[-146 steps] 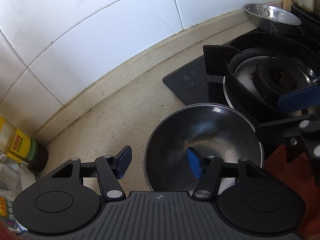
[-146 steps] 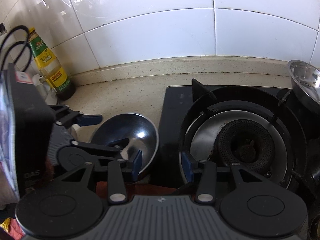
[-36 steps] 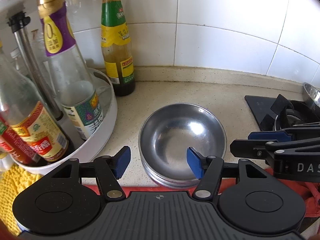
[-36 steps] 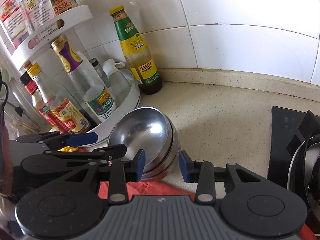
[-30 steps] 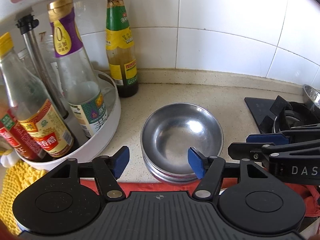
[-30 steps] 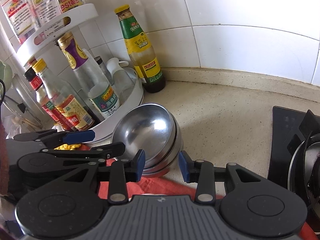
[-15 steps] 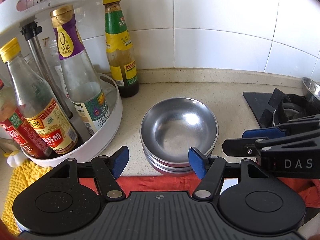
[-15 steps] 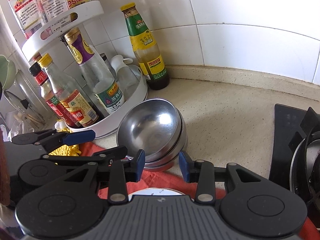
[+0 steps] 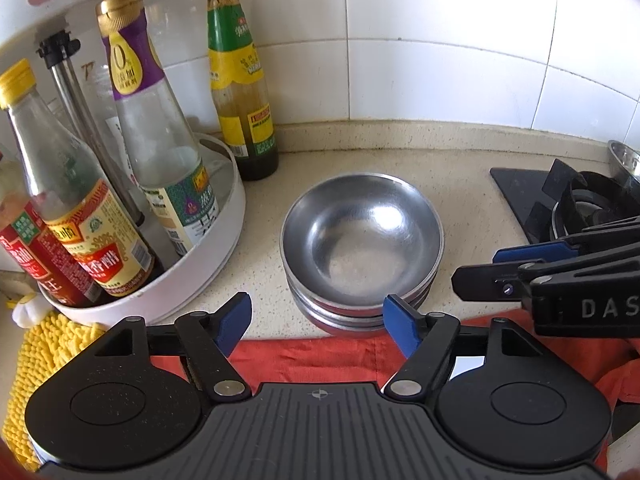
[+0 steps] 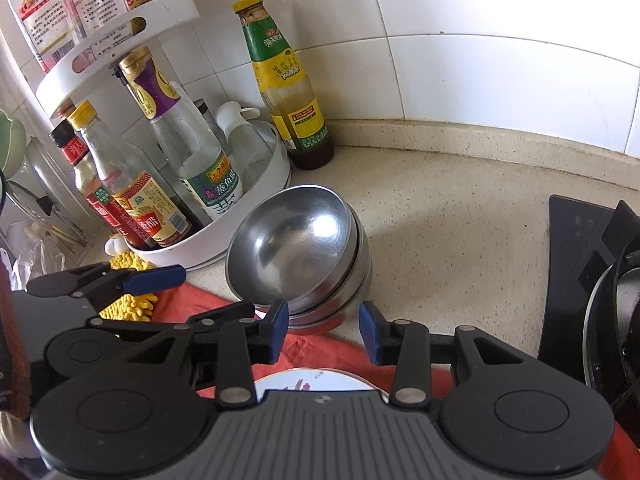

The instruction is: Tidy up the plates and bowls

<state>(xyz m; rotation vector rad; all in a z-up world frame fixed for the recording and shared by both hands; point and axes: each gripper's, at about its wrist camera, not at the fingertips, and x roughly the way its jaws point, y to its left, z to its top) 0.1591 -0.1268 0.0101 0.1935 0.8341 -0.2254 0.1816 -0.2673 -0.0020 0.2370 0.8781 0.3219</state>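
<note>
A stack of steel bowls (image 9: 362, 240) stands on the beige counter, partly on a red cloth (image 9: 312, 354); it also shows in the right wrist view (image 10: 298, 256). My left gripper (image 9: 316, 320) is open and empty, just short of the stack's near side. My right gripper (image 10: 323, 330) is open and empty, also just in front of the stack; it shows in the left wrist view (image 9: 516, 268) at the right. A white plate (image 10: 316, 380) with a purple print lies on the cloth under the right gripper, mostly hidden.
A white turntable rack (image 9: 168, 288) with several sauce bottles stands left of the bowls. A green-labelled bottle (image 9: 240, 92) stands by the tiled wall. A yellow mop cloth (image 9: 36, 356) lies at left. A gas hob (image 9: 576, 200) and another steel bowl (image 9: 624, 160) are at right.
Both grippers have drawn back from the bowl stack and risen a little, so more red cloth and the white plate now show. Both stay open.
</note>
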